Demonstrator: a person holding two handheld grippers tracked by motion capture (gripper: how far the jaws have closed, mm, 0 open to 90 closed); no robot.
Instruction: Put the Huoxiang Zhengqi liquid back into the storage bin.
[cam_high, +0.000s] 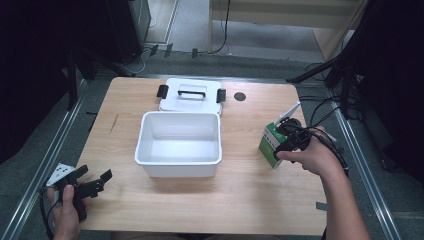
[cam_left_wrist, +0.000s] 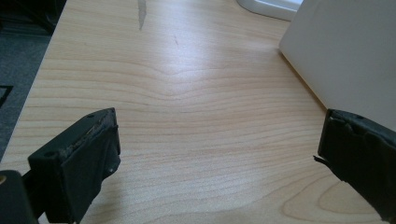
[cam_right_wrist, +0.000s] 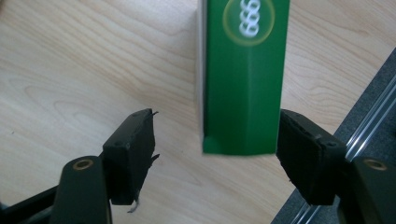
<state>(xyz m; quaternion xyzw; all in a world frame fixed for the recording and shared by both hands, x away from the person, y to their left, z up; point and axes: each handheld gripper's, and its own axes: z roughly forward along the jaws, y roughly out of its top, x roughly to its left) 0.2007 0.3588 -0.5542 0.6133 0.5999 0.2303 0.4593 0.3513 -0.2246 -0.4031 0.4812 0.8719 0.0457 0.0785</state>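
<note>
A white plastic tub (cam_high: 178, 145) sits in the middle of the light wooden tabletop (cam_high: 250, 190). Right behind the tub lies a flat white lid with a black handle and black clips (cam_high: 191, 95), touching the tub's back edge. A small dark round hole (cam_high: 240, 96) is in the tabletop just to the right of the lid. A green and white cardboard box (cam_high: 271, 144) stands near the right edge of the tabletop, well apart from the tub. The right claw (cam_right_wrist: 215, 149) is around the box, one jaw on each side of it. The left claw (cam_high: 92, 181) is over the near left corner of the tabletop, in front of the tub and to its left.
</note>
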